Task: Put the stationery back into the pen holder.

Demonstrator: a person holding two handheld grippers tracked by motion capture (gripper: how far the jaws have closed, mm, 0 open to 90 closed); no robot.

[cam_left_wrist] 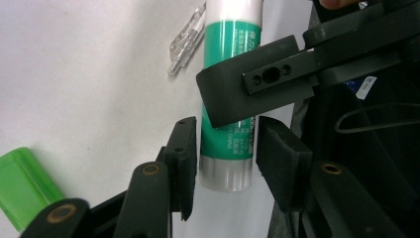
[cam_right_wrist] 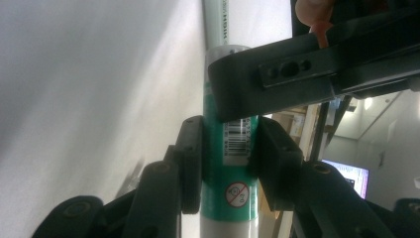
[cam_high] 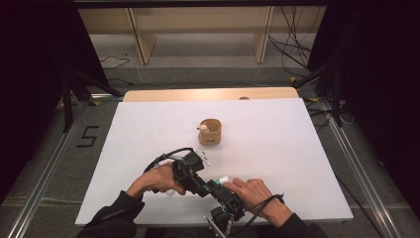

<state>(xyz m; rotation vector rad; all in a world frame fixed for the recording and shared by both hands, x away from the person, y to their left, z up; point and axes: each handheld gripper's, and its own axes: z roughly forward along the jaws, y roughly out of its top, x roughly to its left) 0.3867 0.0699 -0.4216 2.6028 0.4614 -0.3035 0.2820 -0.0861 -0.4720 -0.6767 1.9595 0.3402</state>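
A green and white glue stick (cam_high: 223,179) is held just above the white table near its front edge, between both grippers. In the left gripper view the stick (cam_left_wrist: 228,54) runs up between my left gripper (cam_left_wrist: 227,148) jaws, whose pads sit against its lower green band and silvery end. My right gripper (cam_right_wrist: 228,148) is shut on the stick's green body (cam_right_wrist: 229,196) below the barcode. Each gripper's jaw crosses in front of the stick in the other's view. In the high view the left gripper (cam_high: 209,185) and right gripper (cam_high: 219,188) meet tip to tip.
A small wooden cup (cam_high: 211,133) with a white item inside stands at mid-table, beyond the hands. A clear plastic piece (cam_left_wrist: 185,37) lies on the white table sheet (cam_high: 297,148) beside the stick, and a bright green object (cam_left_wrist: 20,183) lies near the left gripper.
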